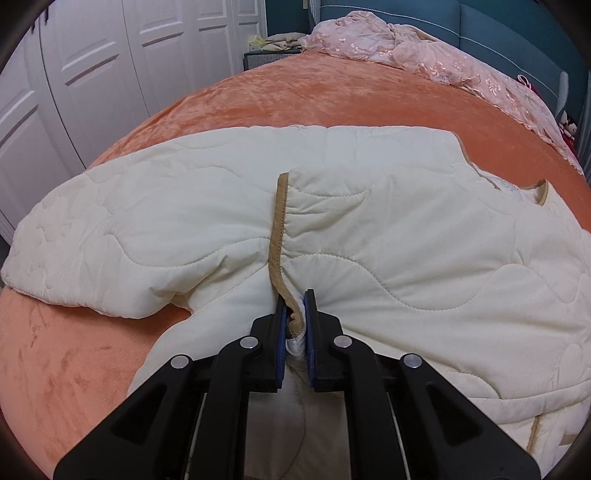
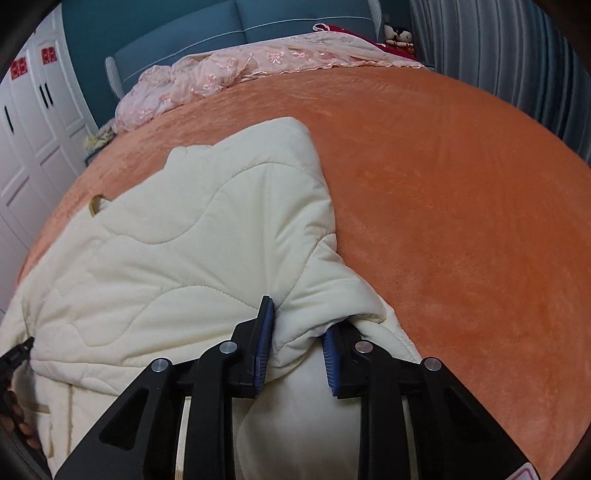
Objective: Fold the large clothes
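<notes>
A wide bed [image 1: 332, 96] with an orange plush cover fills most of both views. On it lies a big cream quilted jacket [image 1: 424, 229], spread across the near part of the bed, with one sleeve [image 1: 92, 236] stretched out to the left in the left wrist view. At the far end of the bed there is a crumpled pink lace blanket [image 1: 406, 48] against a blue headboard [image 2: 240, 26]. White wardrobe doors [image 1: 92, 66] stand beside the bed, and grey curtains [image 2: 517, 55] hang on the other side. A tan trim [image 1: 279, 229] runs along the front edge of the jacket toward the camera. The left hand-held gripper [image 1: 295, 325] is closed narrow on this trimmed edge, the blue pads pressing the cloth between them. The right hand-held gripper [image 2: 295, 347] holds a thick fold of the jacket at its right side, and its jaws stand wider apart around the bunched cloth
</notes>
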The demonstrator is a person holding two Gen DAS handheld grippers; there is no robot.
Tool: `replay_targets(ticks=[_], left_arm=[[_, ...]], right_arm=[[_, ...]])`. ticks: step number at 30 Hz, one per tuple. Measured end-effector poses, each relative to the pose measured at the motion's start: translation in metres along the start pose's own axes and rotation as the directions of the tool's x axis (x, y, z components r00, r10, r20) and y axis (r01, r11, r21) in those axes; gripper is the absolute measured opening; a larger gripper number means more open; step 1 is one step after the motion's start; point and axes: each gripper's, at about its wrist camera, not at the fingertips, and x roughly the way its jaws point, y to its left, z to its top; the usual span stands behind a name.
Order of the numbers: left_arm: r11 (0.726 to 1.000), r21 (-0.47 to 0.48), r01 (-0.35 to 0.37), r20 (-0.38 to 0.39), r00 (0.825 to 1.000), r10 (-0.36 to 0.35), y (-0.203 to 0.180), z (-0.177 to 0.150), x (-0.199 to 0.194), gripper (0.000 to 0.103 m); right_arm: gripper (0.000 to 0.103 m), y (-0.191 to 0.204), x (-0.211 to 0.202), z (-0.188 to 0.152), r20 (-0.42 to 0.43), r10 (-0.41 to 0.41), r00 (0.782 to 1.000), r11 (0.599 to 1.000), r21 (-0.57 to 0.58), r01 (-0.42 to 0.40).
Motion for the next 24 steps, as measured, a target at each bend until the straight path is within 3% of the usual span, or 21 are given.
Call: replay_targets(ticks=[4, 6, 8, 11, 16, 24], left_arm=[[0.999, 0.034, -0.042, 0.012, 0.999, 0.042, -0.006, -0.001, -0.002, 0.009], [0.997, 0.044, -0.056, 0.010, 0.998, 0.056, -0.004, 0.000, -0.012, 0.015], [0.999, 0.037, -0.028, 0.011, 1.000, 0.027, 0.002, 0.001, -0.031, 0.020], [1.000, 0.011, 0.004, 0.039, 0.999, -0.005, 0.002, 0.007, -0.057, 0.021], [0.997, 0.022, 0.081, 0.020, 0.997, -0.081, -0.033, 0.017, -0.060, 0.021], [0.996, 0.055, 0.073, -0.032, 0.997, -0.071, -0.065, -0.005, -0.027, 0.021]], right_arm=[[0.023, -0.004, -0.010, 0.000, 0.001, -0.009, 1.000, 1.000, 0.013, 0.009], [0.023, -0.008, -0.031, -0.004, 0.021, -0.021, 1.000, 0.999, 0.034, 0.020], [0.025, -0.005, -0.058, -0.009, 0.078, -0.053, 0.996, 0.998, 0.038, 0.050], [0.031, 0.026, -0.083, -0.008, 0.149, -0.012, 0.989, 0.998, -0.055, 0.021], [0.031, 0.092, -0.064, -0.005, 0.091, 0.139, 0.986, 0.975, -0.187, -0.120], [0.031, 0.113, -0.023, -0.032, 0.009, 0.123, 0.992, 0.968, -0.223, -0.118]])
